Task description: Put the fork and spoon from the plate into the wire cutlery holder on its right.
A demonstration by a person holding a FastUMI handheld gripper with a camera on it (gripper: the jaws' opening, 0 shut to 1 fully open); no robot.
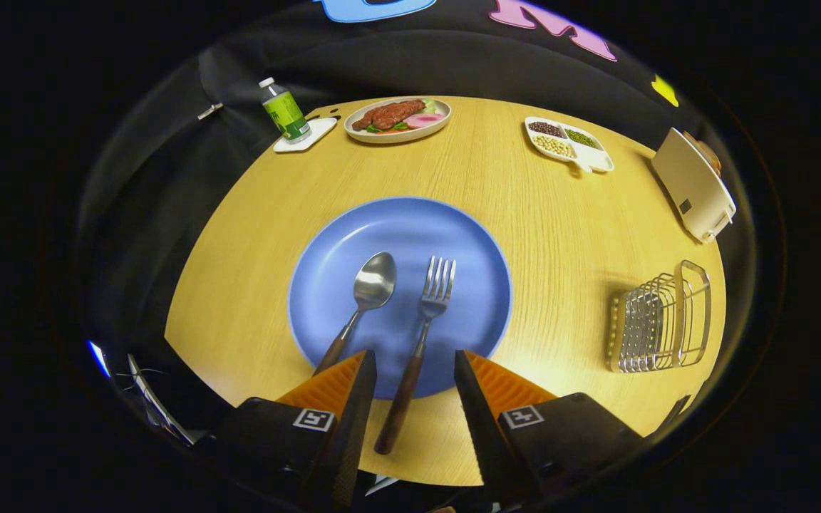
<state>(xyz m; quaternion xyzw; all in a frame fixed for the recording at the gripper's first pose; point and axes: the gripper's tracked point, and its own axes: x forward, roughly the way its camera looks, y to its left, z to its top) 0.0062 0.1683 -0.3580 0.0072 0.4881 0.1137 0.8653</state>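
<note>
A blue plate (467,235) lies on the wooden table just ahead of my fingers. On it rest a spoon (371,288) and, to its right, a fork (425,320), both with dark wooden handles pointing back toward me. My gripper (415,363) is open, and the fork's handle runs through the gap between the two fingers without touching either. The spoon's handle passes under the left finger's tip. The wire cutlery holder (660,320) stands to the right of the plate, near the table's right edge.
At the table's far side stand a green bottle (286,112) on a small white tray, an oval dish of food (398,117) and a divided white dish of beans (569,142). A cream toaster (693,184) sits beyond the holder.
</note>
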